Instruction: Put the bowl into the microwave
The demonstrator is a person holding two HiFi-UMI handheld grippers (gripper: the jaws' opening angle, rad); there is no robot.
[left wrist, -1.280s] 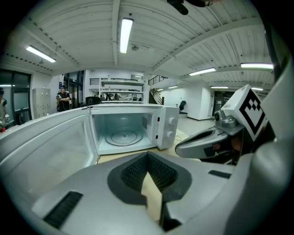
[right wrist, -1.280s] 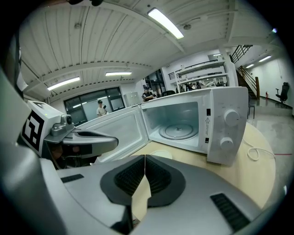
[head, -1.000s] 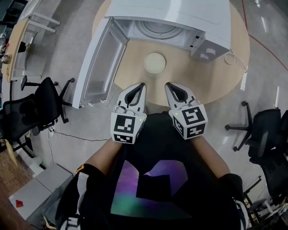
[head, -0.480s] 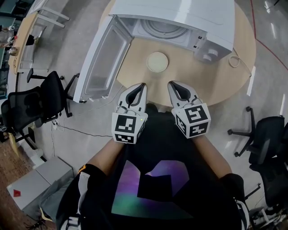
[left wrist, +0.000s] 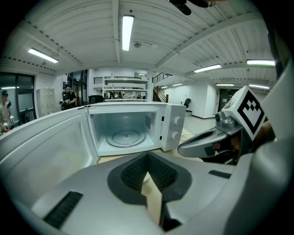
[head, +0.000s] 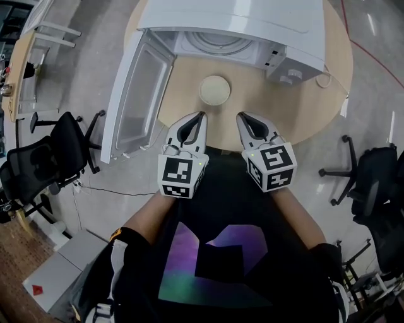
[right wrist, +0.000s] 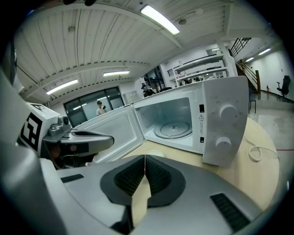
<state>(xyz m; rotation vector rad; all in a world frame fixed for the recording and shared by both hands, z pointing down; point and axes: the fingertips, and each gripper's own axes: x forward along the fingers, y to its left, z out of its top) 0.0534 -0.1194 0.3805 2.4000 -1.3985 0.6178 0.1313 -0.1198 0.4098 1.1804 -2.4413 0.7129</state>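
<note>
**Bowl on the tabletop before the open microwave, both claws closed and empty**

The round wooden table (head: 303, 107) fills the upper middle of the head view. A white microwave (head: 252, 19) stands along the far edge of the tabletop. Its door (head: 136, 94) is swung fully open to the left and reaches out past the tabletop's left edge. The cavity is open toward the person, and the glass turntable (left wrist: 125, 136) inside it is bare. Two round knobs (right wrist: 225, 126) sit on the control panel at the microwave's right end.

Black office chairs stand on the floor, one off the left edge (head: 44, 164) and one off the right edge (head: 379, 183).

The left gripper (head: 201, 115) and the right gripper (head: 240, 115) are held side by side over the near edge of the tabletop, apart from each other and pointing toward the microwave. In each gripper view the two jaws meet at their tips with nothing between them.

The bowl (head: 214, 90), pale and round, rests near the middle of the tabletop. It is just in front of the open cavity, between the microwave and the two grippers, and touches neither gripper.

A thin pale cable (head: 325, 81) lies near the right edge, beside the microwave.
</note>
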